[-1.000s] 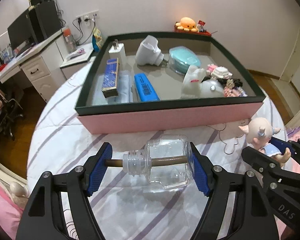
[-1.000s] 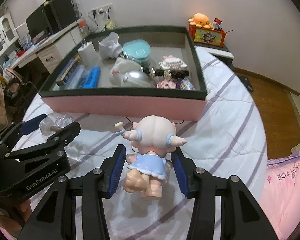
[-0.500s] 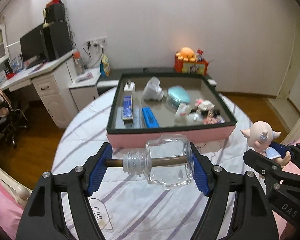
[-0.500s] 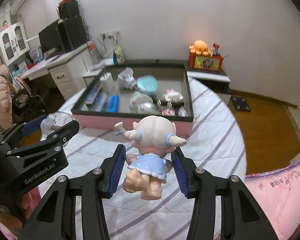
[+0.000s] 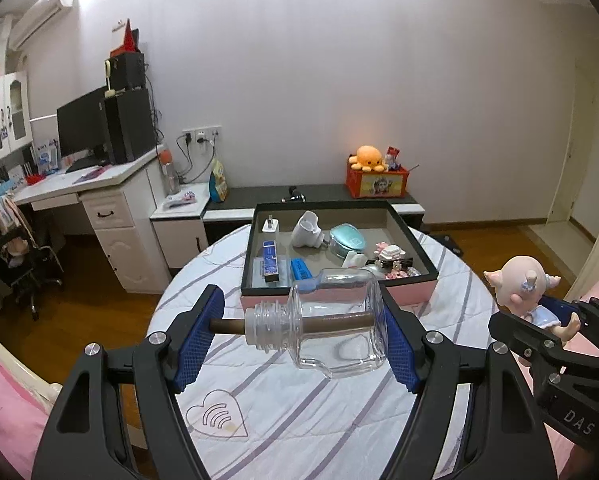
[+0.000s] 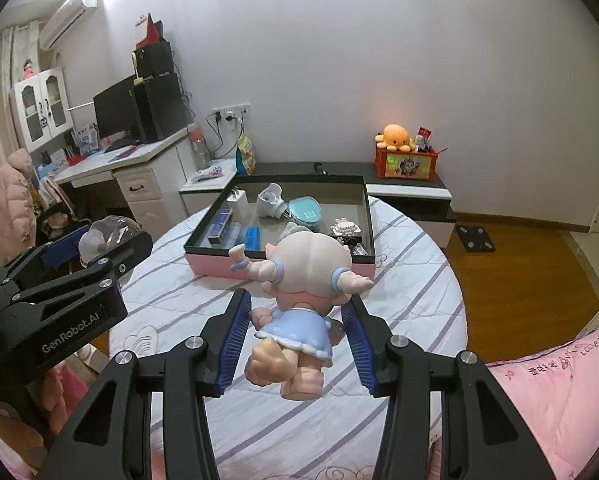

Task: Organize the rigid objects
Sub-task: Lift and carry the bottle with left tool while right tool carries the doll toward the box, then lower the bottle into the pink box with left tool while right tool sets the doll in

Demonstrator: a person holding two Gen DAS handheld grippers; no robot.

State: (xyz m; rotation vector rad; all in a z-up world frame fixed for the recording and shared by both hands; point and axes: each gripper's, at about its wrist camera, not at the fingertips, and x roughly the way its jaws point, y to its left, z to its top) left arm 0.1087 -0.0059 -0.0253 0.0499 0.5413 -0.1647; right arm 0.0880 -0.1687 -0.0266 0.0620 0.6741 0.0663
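Note:
My left gripper [image 5: 299, 328] is shut on a clear glass bottle [image 5: 331, 320] with a brown stick through its neck, held sideways above the striped tablecloth. My right gripper [image 6: 297, 330] is shut on a doll [image 6: 303, 292] in a blue dress, held upright in the air. The doll [image 5: 527, 292] also shows at the right of the left wrist view. The pink box with a dark rim [image 5: 339, 294] sits on the far side of the round table and holds several small items. It also shows in the right wrist view [image 6: 275, 266].
The round table [image 6: 411, 320] has a striped white cloth. Pink bedding [image 6: 547, 392] lies at the right. A white desk [image 5: 99, 200] with a monitor stands at the left. A low dark cabinet [image 5: 331, 194] with a red box stands behind the table.
Both grippers have risen and pulled back from the box with the bottle and the doll in them. The box now looks smaller and farther away.

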